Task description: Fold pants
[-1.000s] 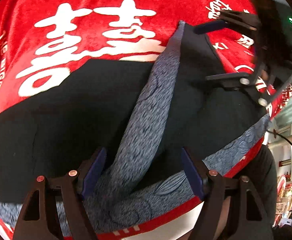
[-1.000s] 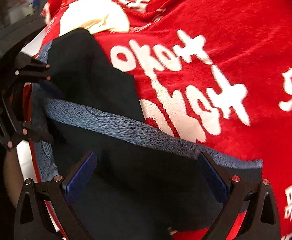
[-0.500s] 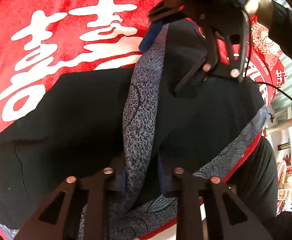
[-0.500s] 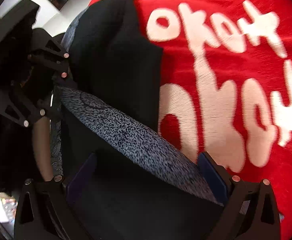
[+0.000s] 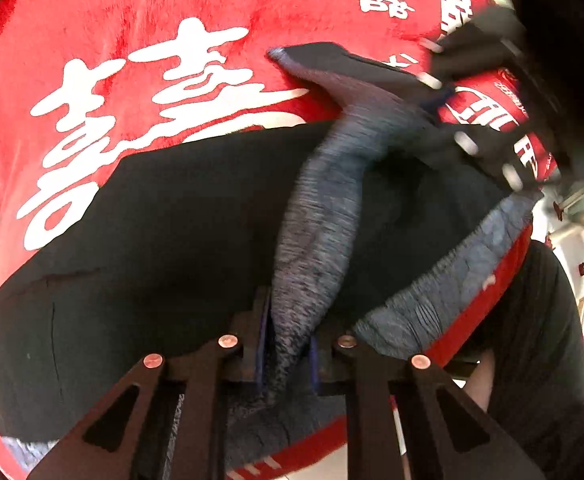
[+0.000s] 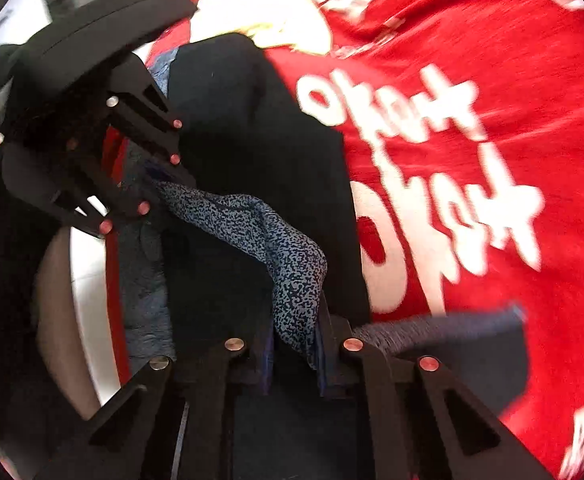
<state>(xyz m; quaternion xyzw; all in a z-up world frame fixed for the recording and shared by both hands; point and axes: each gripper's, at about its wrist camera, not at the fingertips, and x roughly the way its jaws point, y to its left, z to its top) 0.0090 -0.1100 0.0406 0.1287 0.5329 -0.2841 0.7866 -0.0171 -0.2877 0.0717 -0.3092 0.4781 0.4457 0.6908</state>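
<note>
The right gripper [image 5: 443, 98] is motion-blurred at far right in the left wrist view, so its finger contact is unclear. The left gripper [image 6: 154, 174] partly hides the waistband [image 6: 252, 228] end. The pants [image 5: 172, 240] run past the left edge. White lettering on the red blanket [image 6: 491, 80] is smeared, illegible.

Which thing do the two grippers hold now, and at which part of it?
Both hold the black pants by the speckled grey waistband: the left gripper and the right gripper are each shut on the band, at separate points along it.
</note>
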